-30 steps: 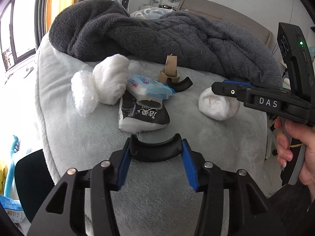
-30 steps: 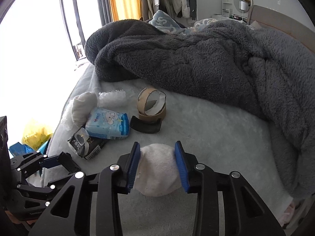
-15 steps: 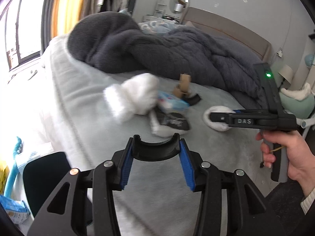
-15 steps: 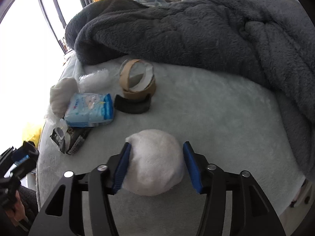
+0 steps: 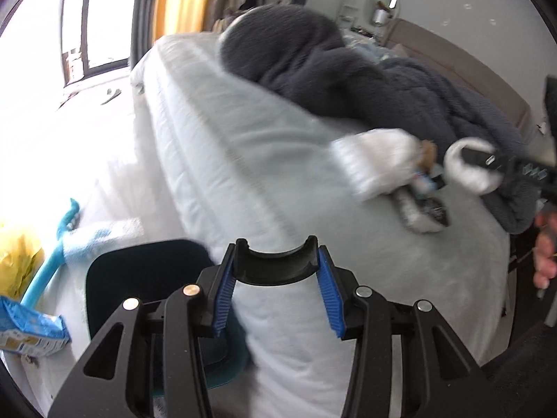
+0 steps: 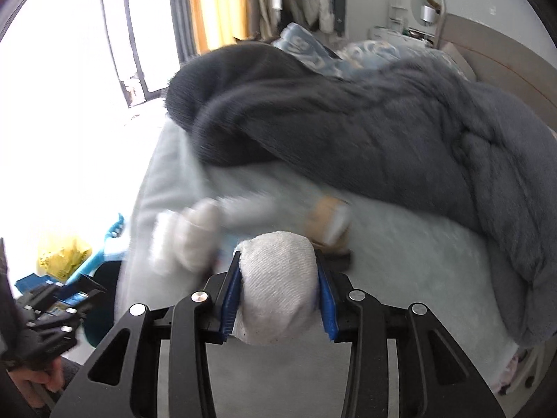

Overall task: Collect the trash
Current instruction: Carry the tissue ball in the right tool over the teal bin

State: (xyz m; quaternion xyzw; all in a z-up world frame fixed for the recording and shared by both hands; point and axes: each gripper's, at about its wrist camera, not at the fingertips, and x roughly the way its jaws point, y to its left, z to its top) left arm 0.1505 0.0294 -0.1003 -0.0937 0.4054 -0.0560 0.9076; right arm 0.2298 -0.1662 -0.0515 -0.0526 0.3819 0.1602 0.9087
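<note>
Near the bed's edge, my right gripper [image 6: 278, 291] clamps the white wad [image 6: 276, 278] for binning, my left gripper [image 5: 276, 292] pinching a black curved scrap [image 5: 276, 268].

Bed [image 5: 243, 160] with pale fleece cover; rumpled dark grey blanket [image 6: 365, 132] across the far side. On the cover, a blurred cluster: white wads [image 5: 379, 160], brown tape roll [image 6: 329, 216], black-white packet [image 5: 423, 214].

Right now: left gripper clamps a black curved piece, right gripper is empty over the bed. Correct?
Not quite. The right gripper is not empty: the right wrist view shows its jaws, which have just been closing, pressed on a white crumpled wad. The left gripper does clamp the black curved piece.
</note>
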